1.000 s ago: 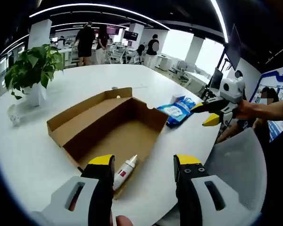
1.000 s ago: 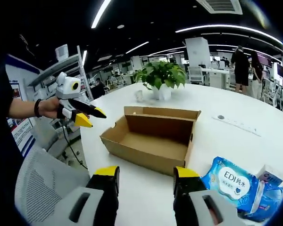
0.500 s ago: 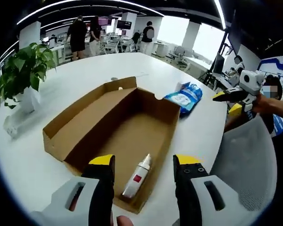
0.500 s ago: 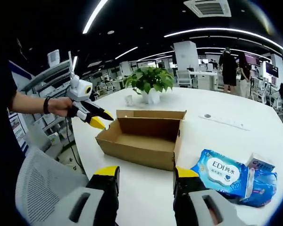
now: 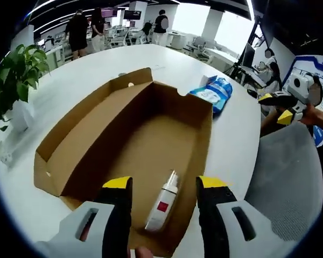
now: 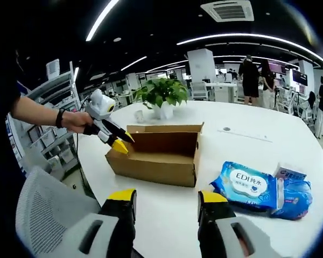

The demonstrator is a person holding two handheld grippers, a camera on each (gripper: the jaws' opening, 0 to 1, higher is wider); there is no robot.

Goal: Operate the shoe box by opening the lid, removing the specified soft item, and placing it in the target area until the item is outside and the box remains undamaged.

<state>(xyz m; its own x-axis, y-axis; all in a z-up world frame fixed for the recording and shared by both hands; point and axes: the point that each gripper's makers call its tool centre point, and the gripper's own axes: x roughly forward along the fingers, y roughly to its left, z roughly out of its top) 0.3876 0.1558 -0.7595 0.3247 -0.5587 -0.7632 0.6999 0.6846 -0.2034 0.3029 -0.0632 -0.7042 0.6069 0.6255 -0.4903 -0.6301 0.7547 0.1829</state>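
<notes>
Left gripper [image 5: 162, 185] fingers spread, empty, over white plastic bottle [image 5: 163, 203] inside open brown cardboard shoe box [image 5: 91, 131]; right gripper [image 6: 164, 198] fingers spread, empty, beside the box.

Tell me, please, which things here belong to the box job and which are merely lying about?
Job:
open brown cardboard shoe box
small white bottle with red label inside it
left gripper, open
right gripper

Lying about:
blue wet-wipes packet
potted green plant
grey mesh chair

An open-plan office is showing here: long ceiling light strips [image 6: 247, 38] are glowing overhead, people [image 6: 251, 75] are standing among distant desks, a grey mesh office chair [image 6: 48, 215] is sitting beside the big round white tabletop [image 6: 258, 156], a potted green plant [image 6: 160, 94] resting on it.
</notes>
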